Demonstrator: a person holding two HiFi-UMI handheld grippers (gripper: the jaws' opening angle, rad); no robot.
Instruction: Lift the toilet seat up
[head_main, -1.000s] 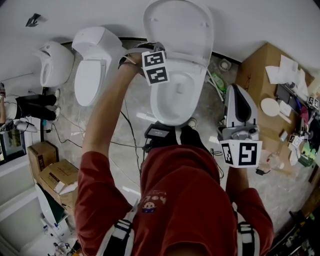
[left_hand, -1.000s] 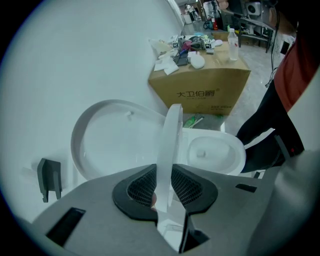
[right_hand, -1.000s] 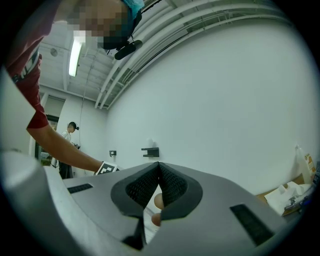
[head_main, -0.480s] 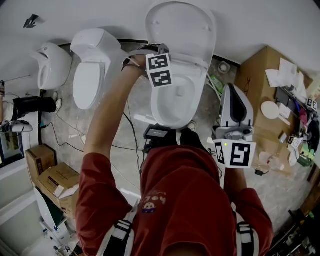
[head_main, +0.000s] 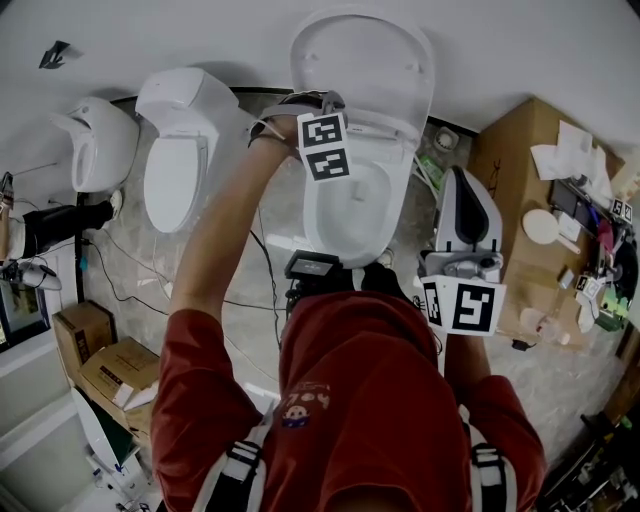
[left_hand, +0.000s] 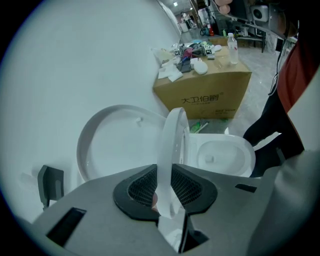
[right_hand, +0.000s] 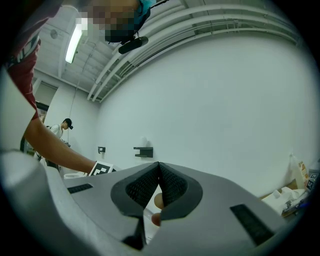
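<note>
A white toilet stands in the middle with its lid (head_main: 365, 60) up against the wall and its bowl (head_main: 350, 210) exposed. My left gripper (left_hand: 165, 172) is shut on the rim of the toilet seat (left_hand: 170, 150), which stands nearly upright, edge-on between the pads. The lid (left_hand: 112, 147) is behind the seat and the bowl (left_hand: 225, 157) in front. In the head view the left gripper's marker cube (head_main: 328, 148) sits over the seat's edge (head_main: 385, 128). My right gripper (head_main: 458, 180) hangs right of the bowl, pointing at the bare wall, its pads (right_hand: 172, 185) together on nothing.
Another toilet (head_main: 180, 150) and a further fixture (head_main: 95, 140) stand to the left. A cluttered cardboard box (head_main: 540, 180) sits right of the toilet. Cables and a small dark device (head_main: 312, 268) lie on the floor. Cartons (head_main: 110, 360) are at lower left, a person's legs (head_main: 60, 225) at far left.
My left gripper has carried the seat further up toward the lid. My right gripper has drifted slightly left. The person at the far left has moved partly out of view.
</note>
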